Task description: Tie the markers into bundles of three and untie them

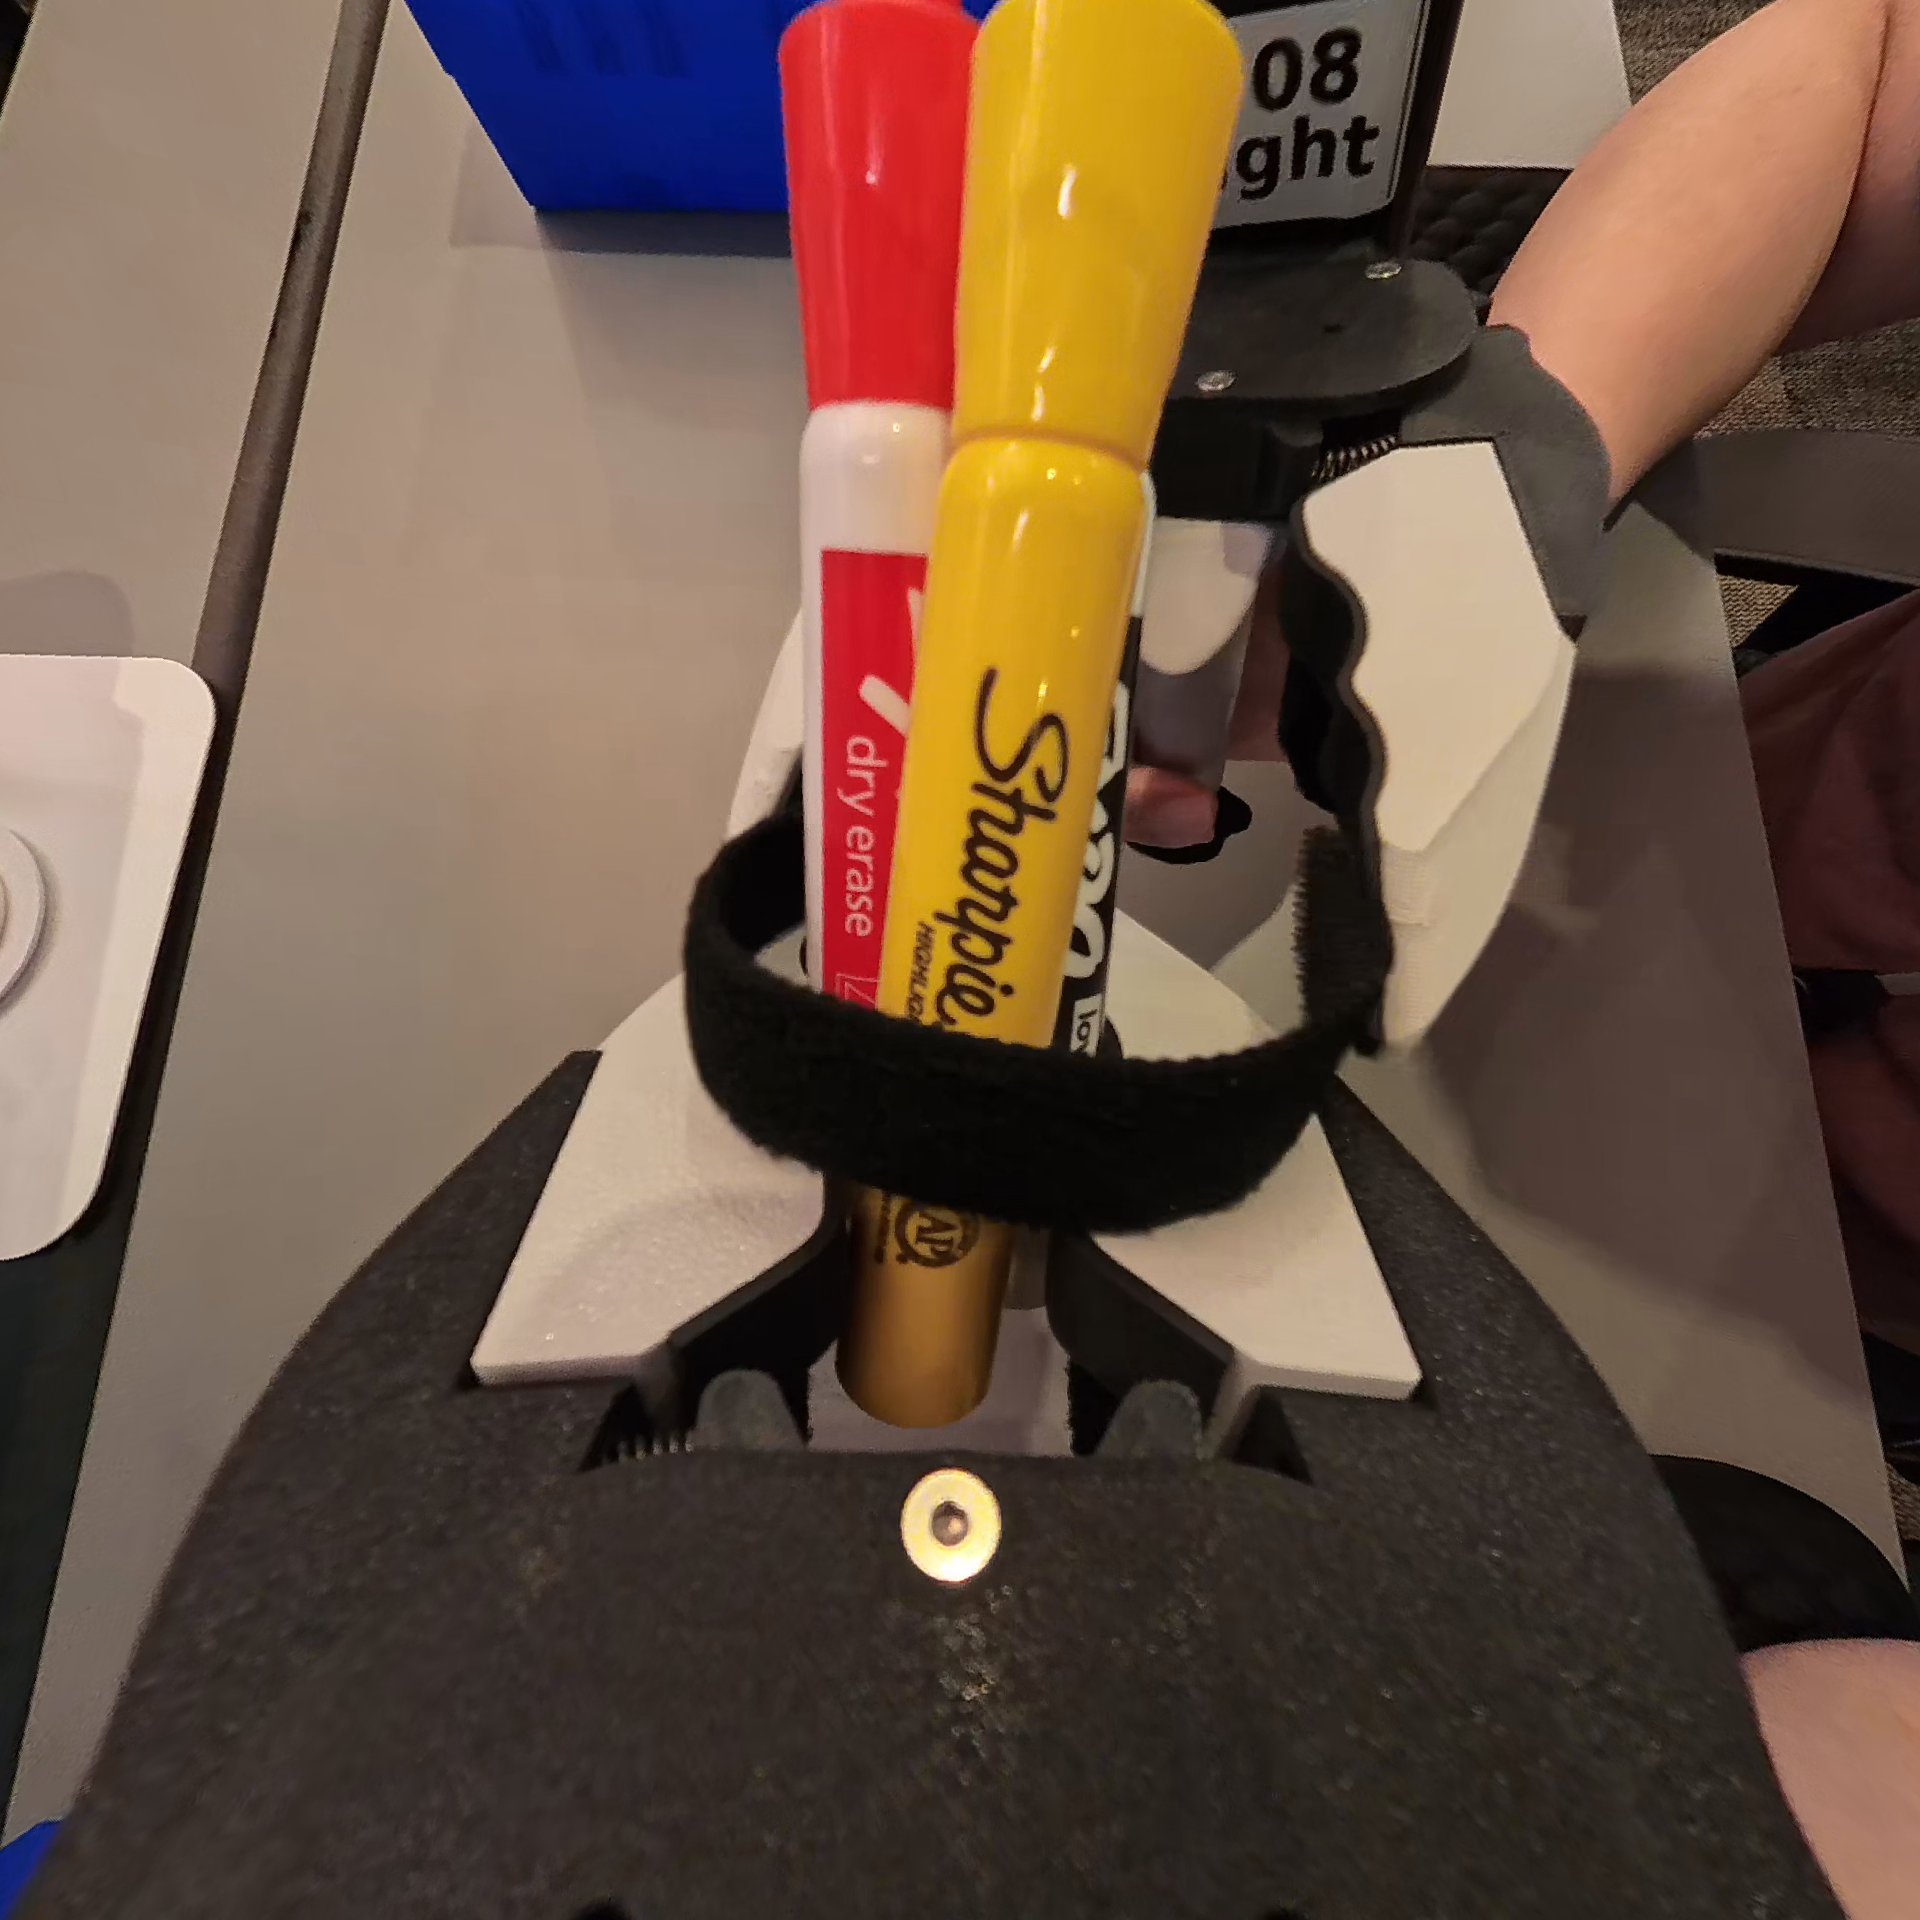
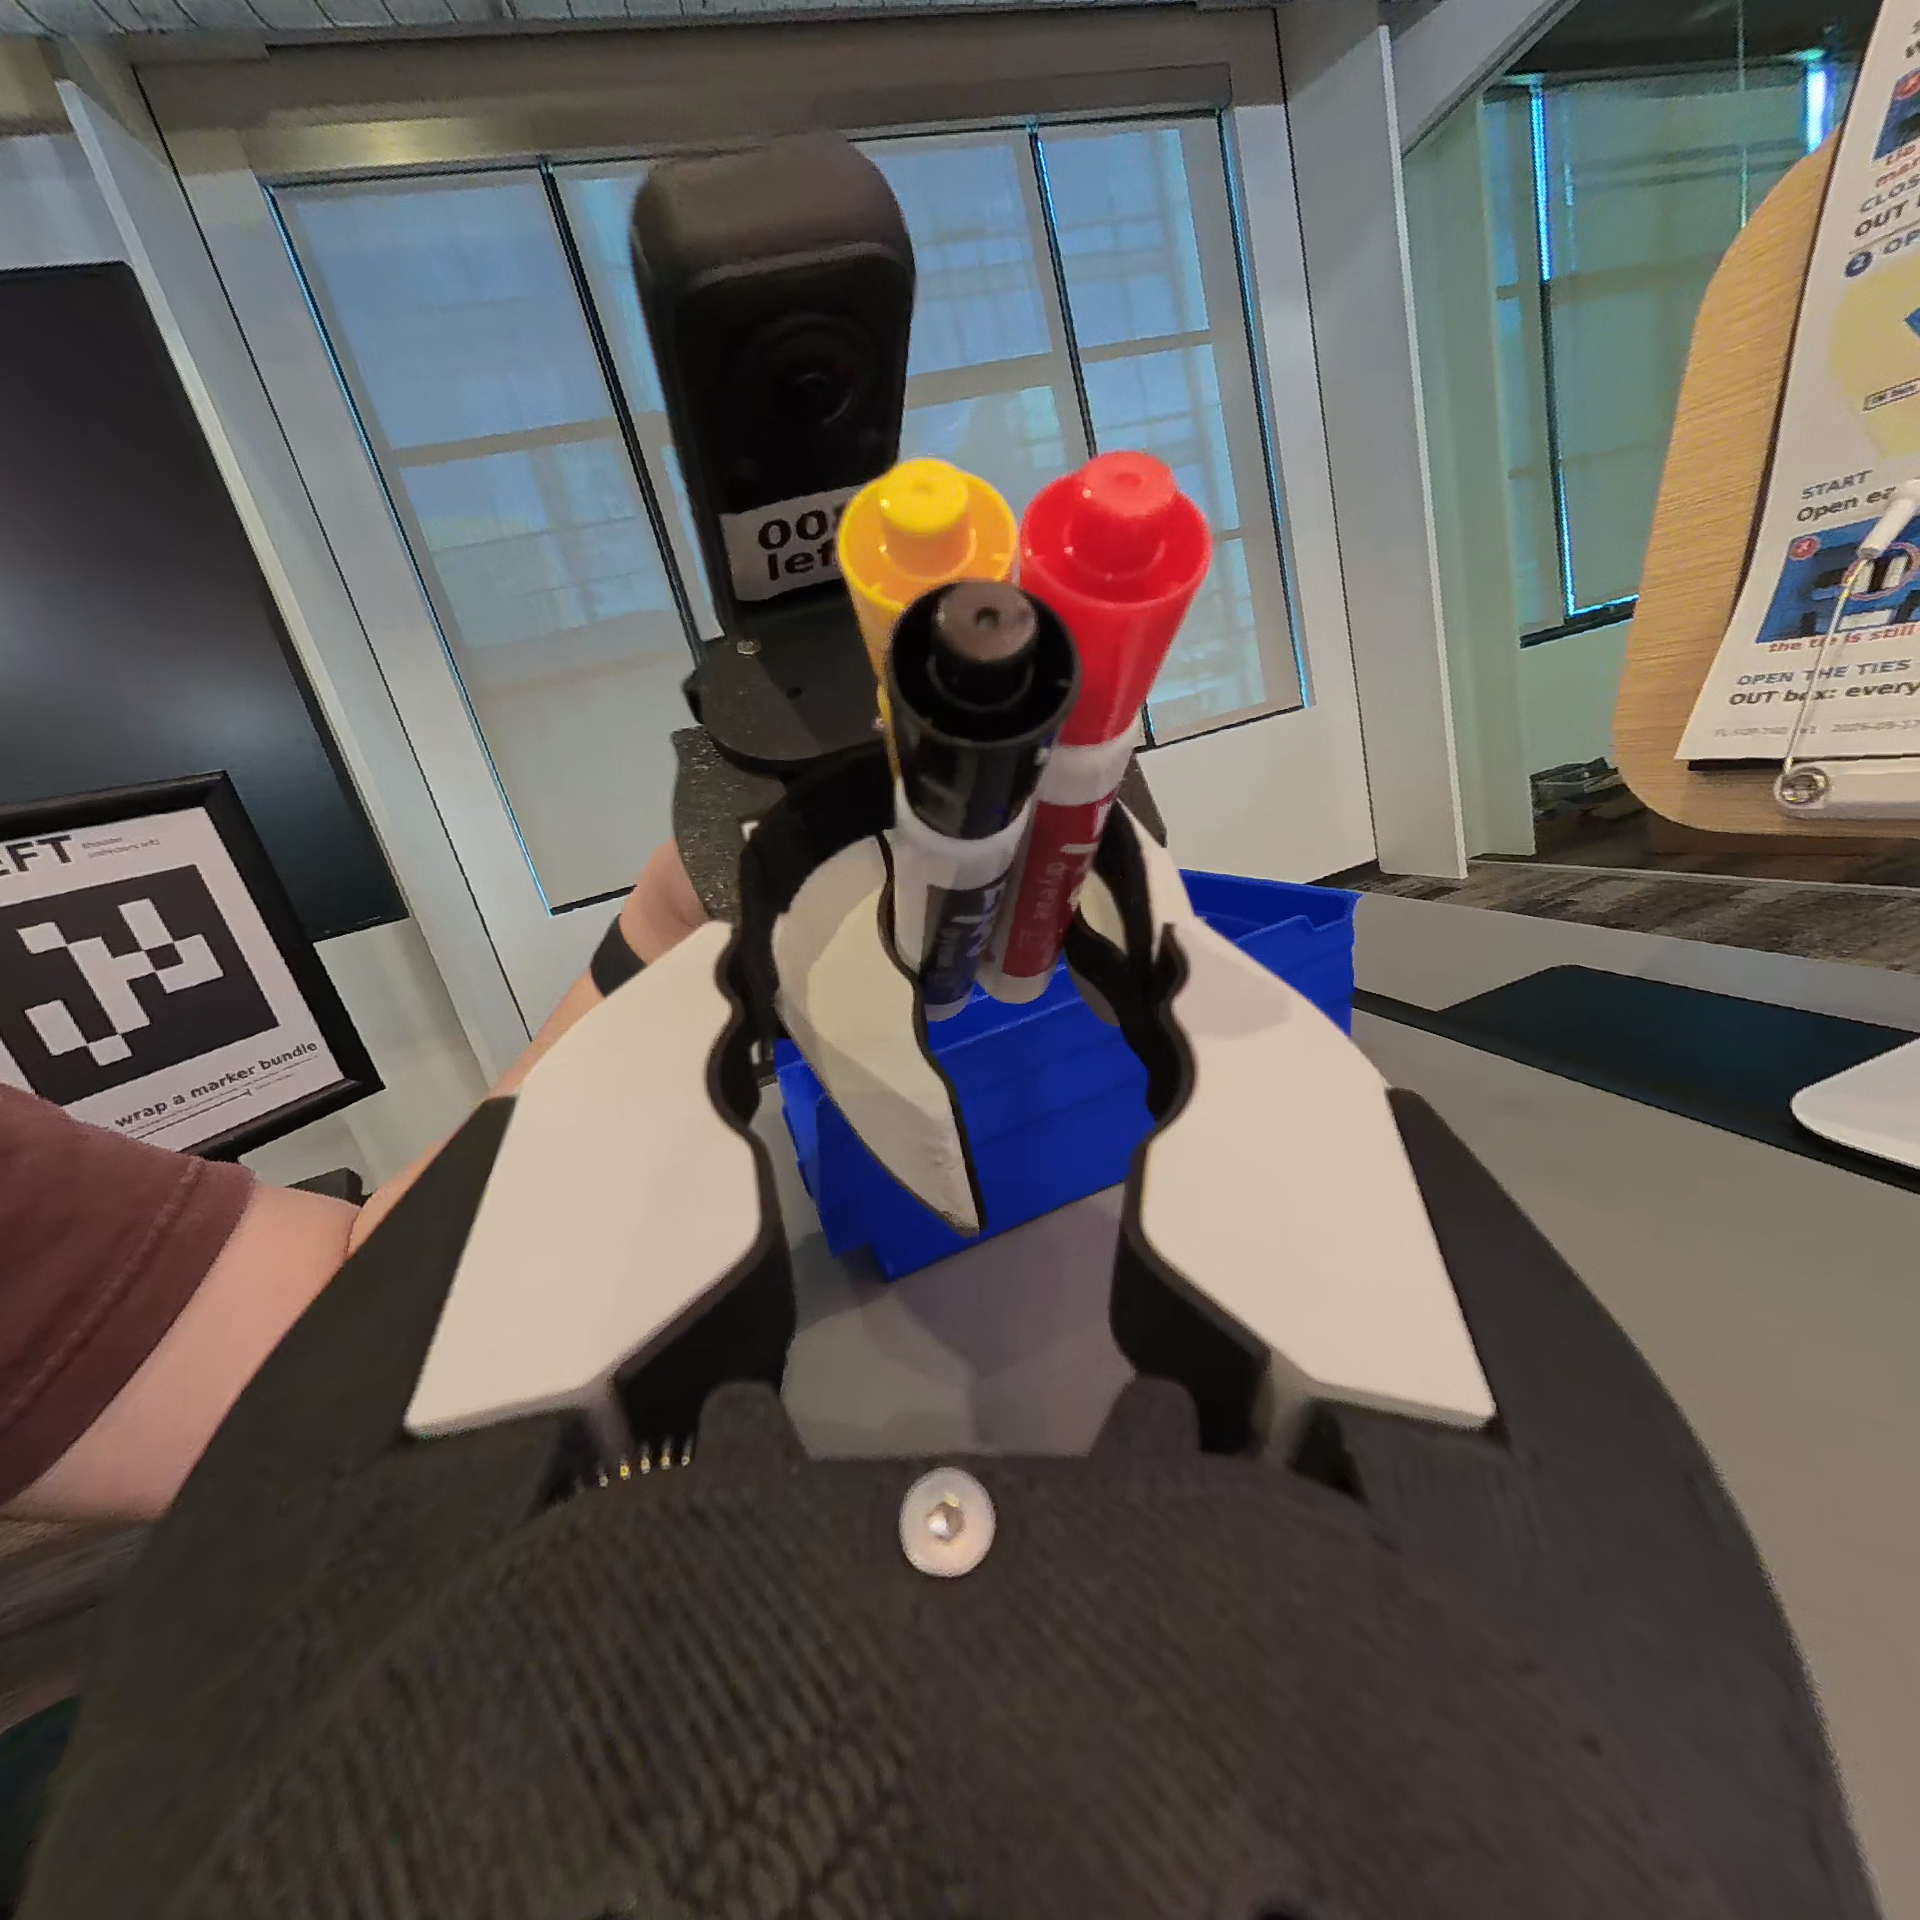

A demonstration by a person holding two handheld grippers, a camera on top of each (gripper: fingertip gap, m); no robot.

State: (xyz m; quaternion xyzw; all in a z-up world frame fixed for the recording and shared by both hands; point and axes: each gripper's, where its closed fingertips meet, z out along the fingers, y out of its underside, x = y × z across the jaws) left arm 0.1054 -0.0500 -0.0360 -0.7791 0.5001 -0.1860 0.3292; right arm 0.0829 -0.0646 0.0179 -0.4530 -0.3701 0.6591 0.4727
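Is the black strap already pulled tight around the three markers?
No, the black strap hangs as a wide, loose loop with open gaps around the yellow marker and the red marker.

Left tongs (image 1: 935, 1049) clamped shut on load; right tongs (image 2: 951, 997) spread apart, facing them.

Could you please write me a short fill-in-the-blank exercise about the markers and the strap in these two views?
1. The left gripper holds a bundle of ____ markers.
2. The highlighter in the bundle is ____ in colour.
3. The black strap forms a ____ loop around the bundle, not yet pulled tight.
4. Behind the bundle, on the table, stands a ____ bin.

Missing words: three; yellow; loose; blue
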